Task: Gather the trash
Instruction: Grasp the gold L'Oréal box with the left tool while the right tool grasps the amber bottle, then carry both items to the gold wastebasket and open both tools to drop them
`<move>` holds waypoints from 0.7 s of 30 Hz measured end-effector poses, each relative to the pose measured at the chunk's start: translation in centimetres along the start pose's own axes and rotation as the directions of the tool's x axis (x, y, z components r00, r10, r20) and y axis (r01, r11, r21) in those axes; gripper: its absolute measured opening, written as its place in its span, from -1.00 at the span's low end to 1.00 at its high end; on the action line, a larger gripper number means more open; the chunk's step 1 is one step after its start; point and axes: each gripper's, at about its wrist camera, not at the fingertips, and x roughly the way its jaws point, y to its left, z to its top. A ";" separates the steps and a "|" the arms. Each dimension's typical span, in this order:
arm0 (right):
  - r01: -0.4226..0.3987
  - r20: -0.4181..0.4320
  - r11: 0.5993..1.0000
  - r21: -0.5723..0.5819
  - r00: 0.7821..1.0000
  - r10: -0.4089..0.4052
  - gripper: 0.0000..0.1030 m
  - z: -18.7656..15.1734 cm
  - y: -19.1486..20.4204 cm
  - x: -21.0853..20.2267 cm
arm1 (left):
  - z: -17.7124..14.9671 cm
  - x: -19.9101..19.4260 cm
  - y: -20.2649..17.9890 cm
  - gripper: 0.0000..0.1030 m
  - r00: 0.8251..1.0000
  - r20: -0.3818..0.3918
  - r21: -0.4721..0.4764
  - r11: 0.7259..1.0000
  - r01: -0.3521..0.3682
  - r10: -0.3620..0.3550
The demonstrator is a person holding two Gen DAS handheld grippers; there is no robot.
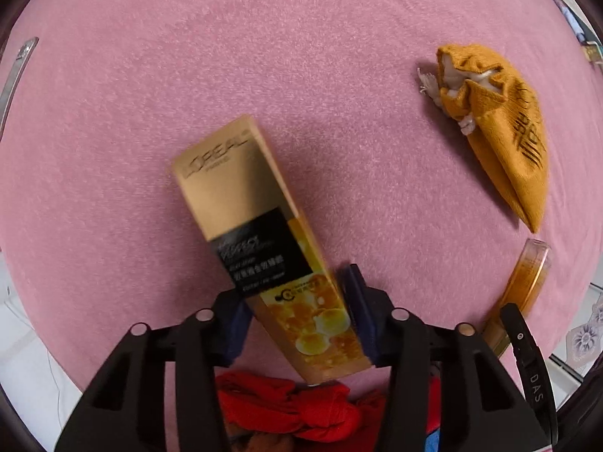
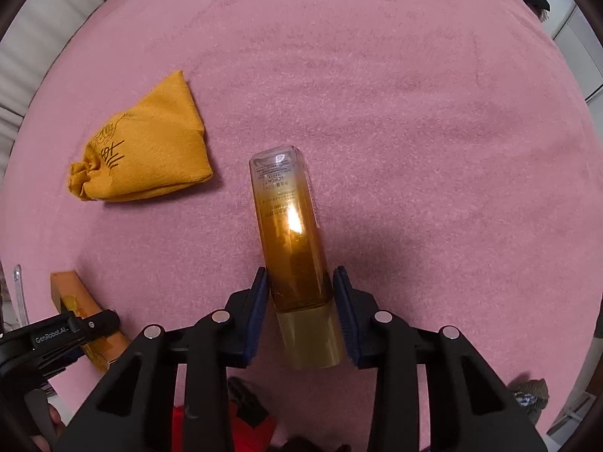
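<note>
My left gripper (image 1: 297,312) is shut on a gold L'Oreal carton (image 1: 260,233), held tilted above the pink blanket (image 1: 264,56). My right gripper (image 2: 301,309) is shut on an amber L'Oreal bottle (image 2: 290,226) with a gold cap, pointing away over the blanket. The bottle also shows at the right edge of the left wrist view (image 1: 524,286). The carton shows at the lower left of the right wrist view (image 2: 86,320), under the other gripper's body.
An orange drawstring pouch (image 1: 501,132) lies on the blanket, right in the left wrist view and left in the right wrist view (image 2: 147,154). Red cloth (image 1: 301,410) sits below the left gripper. The blanket's edges curve away at both sides.
</note>
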 end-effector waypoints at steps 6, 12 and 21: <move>-0.034 0.032 0.999 0.023 0.999 0.033 -0.37 -1.6 -0.6 -2.8 | -1.1 -2.9 -0.1 -0.17 0.995 0.038 0.078 0.993 0.089 -0.092; -0.118 0.080 0.989 0.089 0.991 0.111 -0.40 -4.5 -2.2 -7.7 | -3.8 -7.3 -1.7 -0.18 0.982 0.070 0.192 0.969 0.159 -0.175; -0.217 0.173 0.941 0.261 0.969 0.175 -0.41 -11.8 -5.8 -14.4 | -12.2 -11.1 -4.7 -0.18 0.966 0.028 0.359 0.905 0.229 -0.256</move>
